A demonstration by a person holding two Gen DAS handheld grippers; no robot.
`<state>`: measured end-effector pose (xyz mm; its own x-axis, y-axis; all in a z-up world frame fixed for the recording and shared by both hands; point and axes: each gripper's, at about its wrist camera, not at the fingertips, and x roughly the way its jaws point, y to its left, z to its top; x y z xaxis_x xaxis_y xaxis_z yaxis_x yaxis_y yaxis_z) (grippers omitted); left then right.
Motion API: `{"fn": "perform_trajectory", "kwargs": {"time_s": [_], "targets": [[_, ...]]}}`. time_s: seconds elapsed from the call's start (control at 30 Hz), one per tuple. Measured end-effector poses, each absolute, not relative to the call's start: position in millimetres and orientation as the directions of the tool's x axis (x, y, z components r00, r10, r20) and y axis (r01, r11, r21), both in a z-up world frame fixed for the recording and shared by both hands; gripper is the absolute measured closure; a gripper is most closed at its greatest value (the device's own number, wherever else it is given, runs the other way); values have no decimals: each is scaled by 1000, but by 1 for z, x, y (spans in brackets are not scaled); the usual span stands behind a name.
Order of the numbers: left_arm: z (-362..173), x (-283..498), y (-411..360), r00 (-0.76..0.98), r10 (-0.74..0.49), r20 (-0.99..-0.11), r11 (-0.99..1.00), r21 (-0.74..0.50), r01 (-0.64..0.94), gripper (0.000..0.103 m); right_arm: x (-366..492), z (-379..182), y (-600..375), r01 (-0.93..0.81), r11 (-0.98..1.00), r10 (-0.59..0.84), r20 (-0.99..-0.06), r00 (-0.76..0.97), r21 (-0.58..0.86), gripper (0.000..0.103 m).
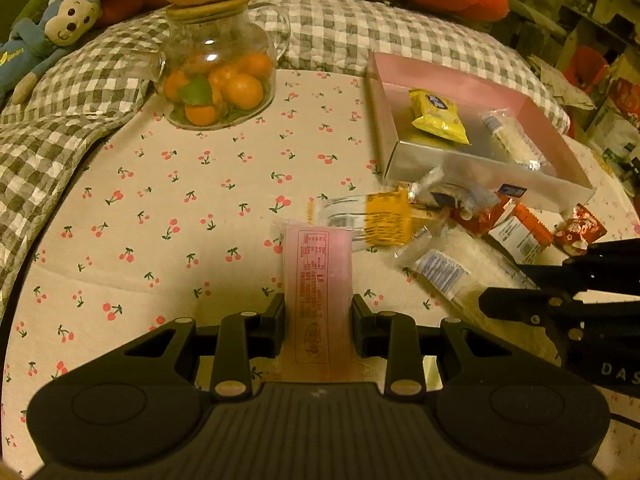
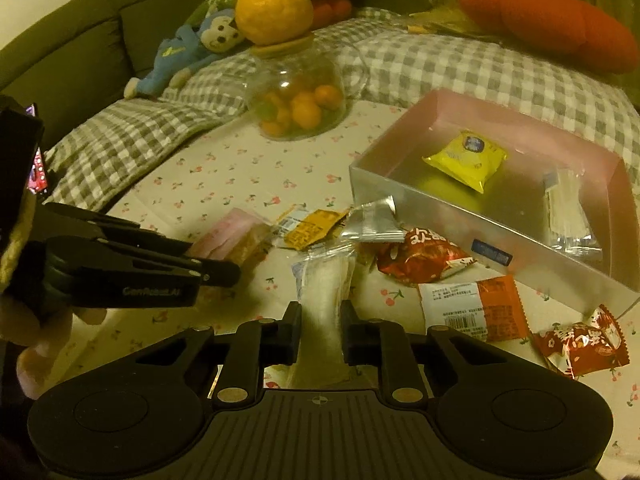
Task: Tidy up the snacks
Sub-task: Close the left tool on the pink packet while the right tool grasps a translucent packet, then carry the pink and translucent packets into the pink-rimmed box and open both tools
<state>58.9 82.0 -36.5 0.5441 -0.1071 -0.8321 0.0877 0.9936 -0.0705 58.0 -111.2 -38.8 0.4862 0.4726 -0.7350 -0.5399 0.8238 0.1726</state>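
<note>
So I'm holding two snacks at once right now. My left gripper [image 1: 318, 314] is clamping its fingers on the pink wafer packet [image 1: 318, 280], down at the near end of the wrapper, and my right gripper [image 2: 320, 330] is pinching the clear rice-cracker packet [image 2: 326, 280] the same way. Both are sitting on the cherry-print desk [image 1: 160, 208], near the rest of the pile and just left of the pink box [image 2: 404, 184], which is already holding a yellow bag [image 2: 466, 160]. I'm guessing these are featherlight, with slippery crinkly film and crumbly insides, so I'm thinking grip the sealed end or across the flat sides, gently, not crushing the middle.
</note>
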Motion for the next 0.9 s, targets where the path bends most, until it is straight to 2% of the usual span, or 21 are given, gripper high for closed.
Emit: {"fn": "perform_trajectory", "kwargs": {"time_s": [0.2, 0.6, 0.9], "targets": [[-34, 57, 82, 548, -109, -829, 994, -74, 86, 74, 56, -33, -120, -521, 835, 466, -734, 494, 179, 85], [-17, 56, 79, 587, -142, -797, 990, -109, 91, 74, 45, 2, -137, -507, 827, 522, -666, 532, 243, 85], [-1, 64, 59, 615, -209, -761, 978, -155, 139, 74, 67, 13, -176, -393, 874, 481, -629, 611, 286, 85]]}}
